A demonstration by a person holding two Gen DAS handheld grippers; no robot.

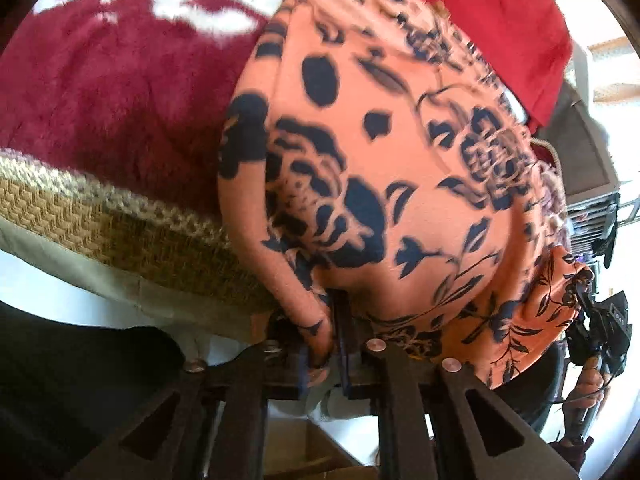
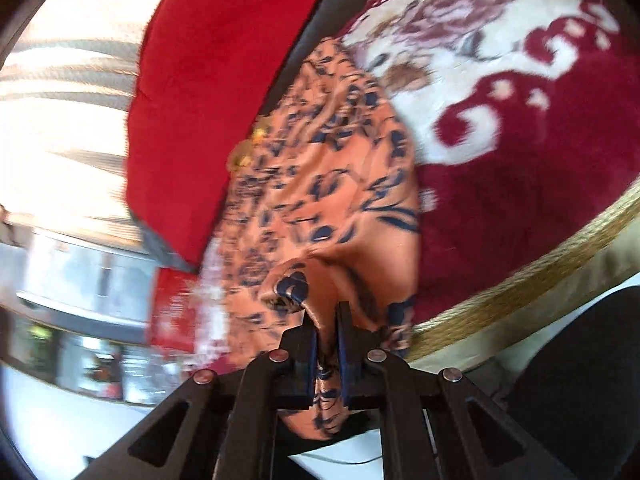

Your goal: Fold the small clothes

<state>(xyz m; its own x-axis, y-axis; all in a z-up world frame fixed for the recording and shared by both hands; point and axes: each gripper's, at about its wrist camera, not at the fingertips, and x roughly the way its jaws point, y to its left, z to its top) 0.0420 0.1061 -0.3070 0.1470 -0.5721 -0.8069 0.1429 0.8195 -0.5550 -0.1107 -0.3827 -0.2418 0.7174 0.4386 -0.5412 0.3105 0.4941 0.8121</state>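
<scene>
An orange garment with dark blue flowers (image 1: 392, 168) fills the middle of the left wrist view, stretched over the bed. My left gripper (image 1: 326, 344) is shut on a gathered edge of it at the bottom of the frame. In the right wrist view the same garment (image 2: 328, 200) hangs bunched and blurred. My right gripper (image 2: 327, 340) is shut on another edge of it, with cloth running down between the jaws. The right gripper also shows at the far right of the left wrist view (image 1: 600, 332), holding the garment's other end.
A dark red and white fluffy blanket (image 1: 112, 80) covers the bed, with a woven tan border (image 1: 100, 216) along its edge. A bright red cushion (image 1: 492, 20) lies beyond the garment; it also shows in the right wrist view (image 2: 200, 100). Shelves and clutter (image 2: 80, 320) stand beside the bed.
</scene>
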